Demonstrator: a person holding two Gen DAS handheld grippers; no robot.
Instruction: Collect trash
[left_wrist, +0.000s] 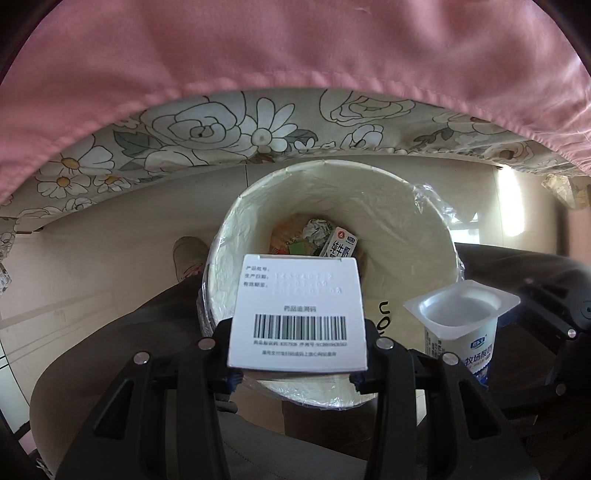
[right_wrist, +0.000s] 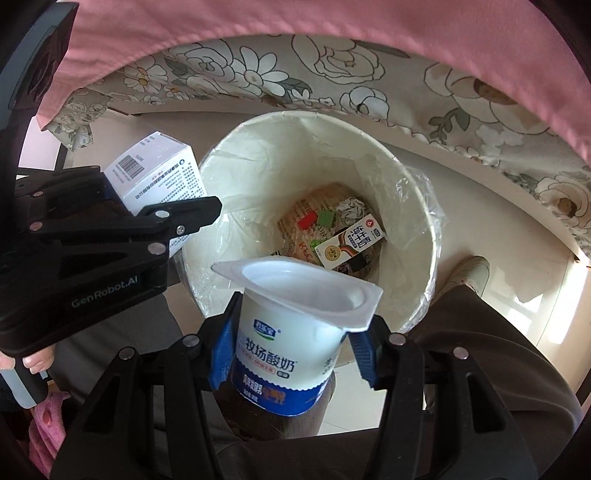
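Note:
A white trash bin (left_wrist: 417, 236) (right_wrist: 410, 177) lined with clear plastic stands on the floor below both grippers. It holds a milk carton (right_wrist: 351, 245), crumpled paper (right_wrist: 349, 208) and printed wrappers. My left gripper (left_wrist: 297, 350) is shut on a white barcoded medicine box (left_wrist: 297, 314), held over the bin's near rim; the box also shows in the right wrist view (right_wrist: 162, 177). My right gripper (right_wrist: 291, 343) is shut on an empty white yogurt cup (right_wrist: 288, 332), upright over the bin's near rim; the cup also shows in the left wrist view (left_wrist: 461, 325).
A bed with a floral sheet (left_wrist: 229, 133) and a pink cover (left_wrist: 295, 44) overhangs the far side of the bin. The person's legs and shoes (left_wrist: 188, 254) (right_wrist: 469, 273) flank the bin on the pale tiled floor.

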